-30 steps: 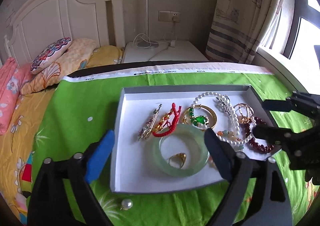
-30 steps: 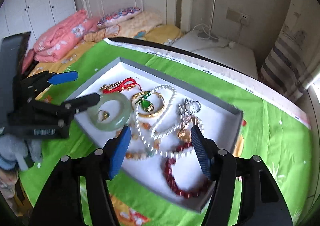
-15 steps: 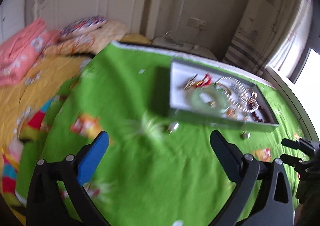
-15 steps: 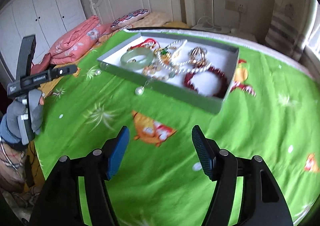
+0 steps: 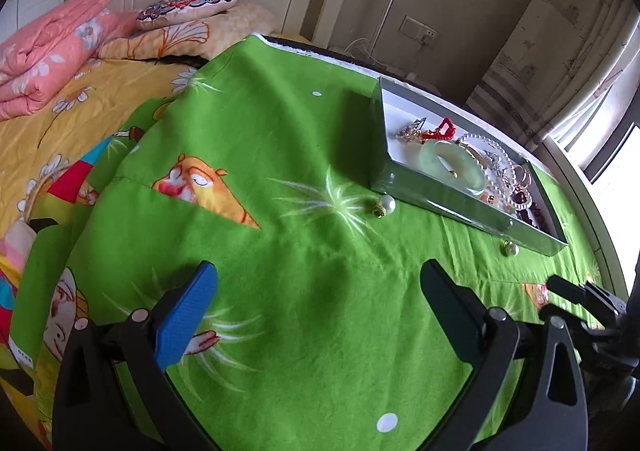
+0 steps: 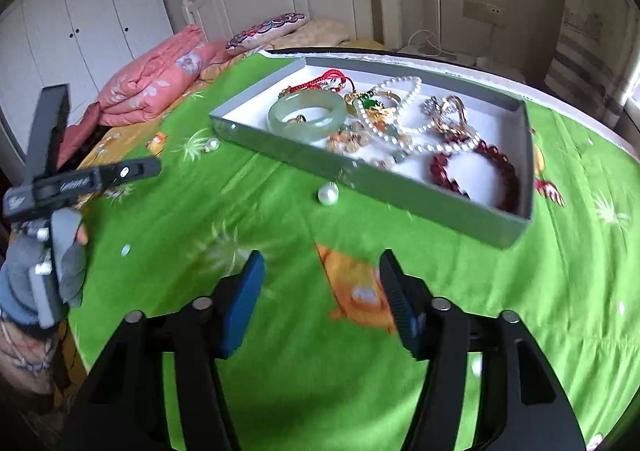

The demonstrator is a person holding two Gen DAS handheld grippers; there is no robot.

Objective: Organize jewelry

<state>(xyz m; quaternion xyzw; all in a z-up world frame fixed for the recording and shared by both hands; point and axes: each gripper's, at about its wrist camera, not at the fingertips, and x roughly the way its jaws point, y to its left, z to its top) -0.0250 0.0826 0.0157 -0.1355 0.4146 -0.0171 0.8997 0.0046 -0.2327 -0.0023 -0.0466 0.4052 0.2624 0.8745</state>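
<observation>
Grey shallow tray (image 6: 420, 207), white-lined, set on a green printed cloth (image 6: 280, 371) over a bed. Contents: pale green jade bangle (image 6: 306, 117) near the tray's left end with a small gold ring inside it; red cord bracelet (image 6: 326, 78); white pearl strand (image 6: 404, 107); dark red bead bracelet (image 6: 476, 175) at the right end; mixed gold and silver pieces between. Loose on the cloth, just outside the tray's near wall: two pearl earrings (image 6: 328, 196), (image 6: 212, 144).

Left gripper (image 5: 320, 287): jaws spread wide, empty, low over bare cloth, tray well ahead and to its right.

Right gripper (image 6: 322, 283): jaws half apart and closing, nothing between them; tray ahead, the nearer pearl earring lying between tray and fingertips.
</observation>
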